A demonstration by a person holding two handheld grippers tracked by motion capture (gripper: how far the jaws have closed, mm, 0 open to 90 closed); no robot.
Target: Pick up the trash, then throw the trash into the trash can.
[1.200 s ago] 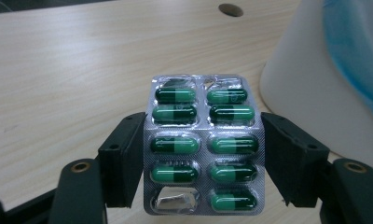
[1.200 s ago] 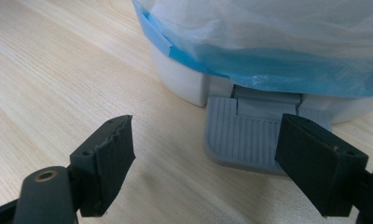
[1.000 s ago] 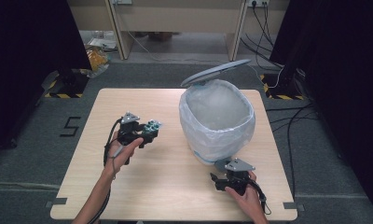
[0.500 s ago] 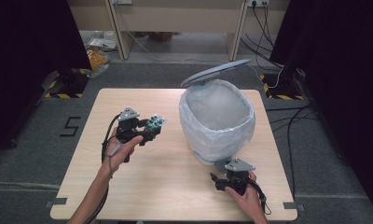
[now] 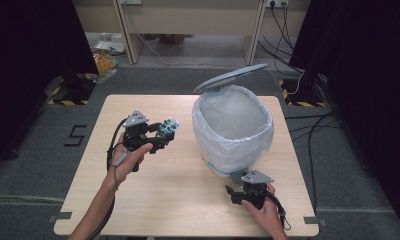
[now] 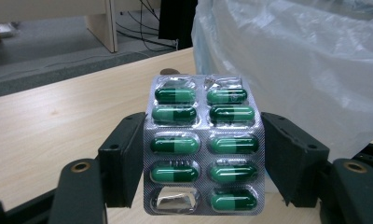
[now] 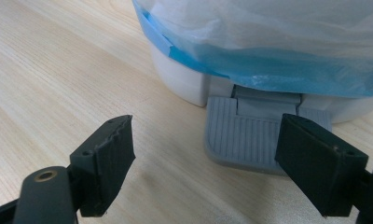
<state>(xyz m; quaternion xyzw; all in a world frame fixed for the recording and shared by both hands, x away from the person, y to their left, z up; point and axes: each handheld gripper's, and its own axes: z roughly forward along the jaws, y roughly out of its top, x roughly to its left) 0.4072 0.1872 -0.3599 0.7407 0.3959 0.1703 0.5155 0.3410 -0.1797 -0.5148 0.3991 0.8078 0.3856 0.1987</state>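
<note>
The left tool clamps a blister pack of green capsules, its bottom edge cut off in the left gripper view, beside the lined bin. The right tool stands wide at the bin's pedal. Since the earlier frame the left tool has risen off the surface, nearer the bin.

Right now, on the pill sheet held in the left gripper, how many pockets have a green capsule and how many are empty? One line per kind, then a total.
Silver foil blister pack held between the left gripper's jaws, by pocket:
Pockets with a green capsule: 9
Empty, crushed pocket: 1
Total pockets: 10
</note>
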